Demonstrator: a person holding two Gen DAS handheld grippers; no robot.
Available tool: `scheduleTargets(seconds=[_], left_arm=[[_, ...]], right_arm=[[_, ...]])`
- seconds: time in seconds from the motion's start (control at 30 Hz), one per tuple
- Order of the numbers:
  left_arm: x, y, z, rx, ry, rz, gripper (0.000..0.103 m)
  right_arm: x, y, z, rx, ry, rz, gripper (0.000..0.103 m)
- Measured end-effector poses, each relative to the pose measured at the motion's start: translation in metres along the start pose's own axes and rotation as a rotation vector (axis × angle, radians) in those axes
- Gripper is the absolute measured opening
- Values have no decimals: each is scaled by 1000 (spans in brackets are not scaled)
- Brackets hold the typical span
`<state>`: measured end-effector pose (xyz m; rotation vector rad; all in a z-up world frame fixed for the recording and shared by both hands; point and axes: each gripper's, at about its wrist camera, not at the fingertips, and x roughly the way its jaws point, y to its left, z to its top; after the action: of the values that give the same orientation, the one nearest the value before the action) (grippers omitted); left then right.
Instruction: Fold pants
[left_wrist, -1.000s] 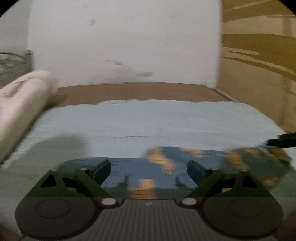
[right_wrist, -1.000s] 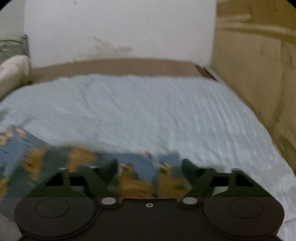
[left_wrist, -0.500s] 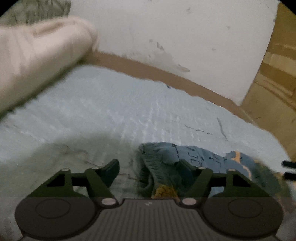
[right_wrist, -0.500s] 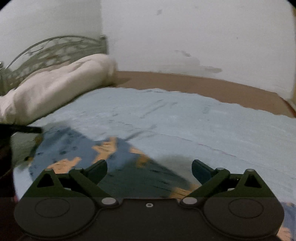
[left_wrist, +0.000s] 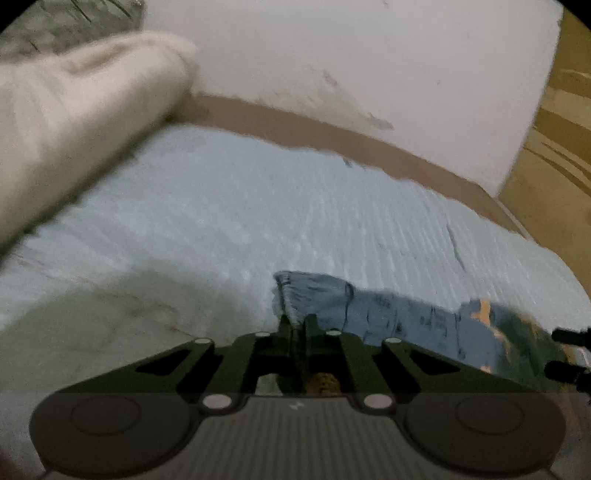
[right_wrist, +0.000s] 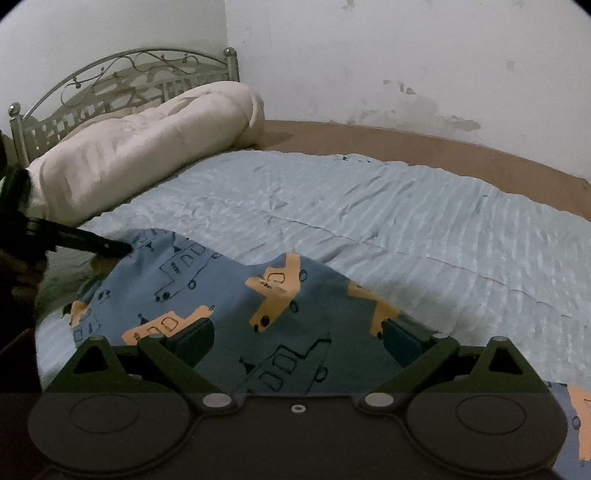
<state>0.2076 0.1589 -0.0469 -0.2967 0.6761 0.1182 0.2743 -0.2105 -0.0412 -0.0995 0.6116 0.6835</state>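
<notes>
The left gripper (left_wrist: 300, 325) is clamped on the blue pants' (left_wrist: 388, 314) edge, cloth trailing toward 3 o'clock. The right gripper (right_wrist: 298, 339) hovers spread wide over the pants (right_wrist: 229, 291), lying on the pale-blue bedspread (right_wrist: 406, 221); a cream pillow (right_wrist: 140, 147) sits at 10 o'clock.

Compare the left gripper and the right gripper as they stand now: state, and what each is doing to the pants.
The left gripper has its jaws shut together, pinching an edge of the blue car-print pants; the right gripper has its jaws spread wide, holding nothing. The left one sits at the pants' edge by the pale blue ribbed bedspread; the right one is over their middle. Both are dark two-finger grippers.
</notes>
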Motion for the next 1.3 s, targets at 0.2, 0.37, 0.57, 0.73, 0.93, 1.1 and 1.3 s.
scheduleTargets(seconds=[0.2, 0.37, 0.57, 0.73, 0.93, 1.1, 1.3], left_arm=[[-25, -15, -5, 27, -17, 103, 5], [-2, -10, -16, -2, 60, 163, 5], [3, -9, -24, -7, 62, 173, 12], [-6, -18, -22, 31, 20, 186, 81], [-18, -80, -35, 159, -53, 172, 94], [-3, -151, -53, 216, 23, 24, 94], [19, -222, -70, 303, 81, -70, 94]], right_arm=[[14, -2, 7, 13, -21, -31, 98], [55, 5, 24, -56, 1, -114, 99], [113, 2, 33, -136, 83, -174, 99], [85, -22, 33, -72, 13, -354, 98], [-13, -16, -30, -109, -49, -330, 102], [-48, -51, -71, -121, -21, -491, 102], [-65, -133, -76, -73, 24, -656, 102]])
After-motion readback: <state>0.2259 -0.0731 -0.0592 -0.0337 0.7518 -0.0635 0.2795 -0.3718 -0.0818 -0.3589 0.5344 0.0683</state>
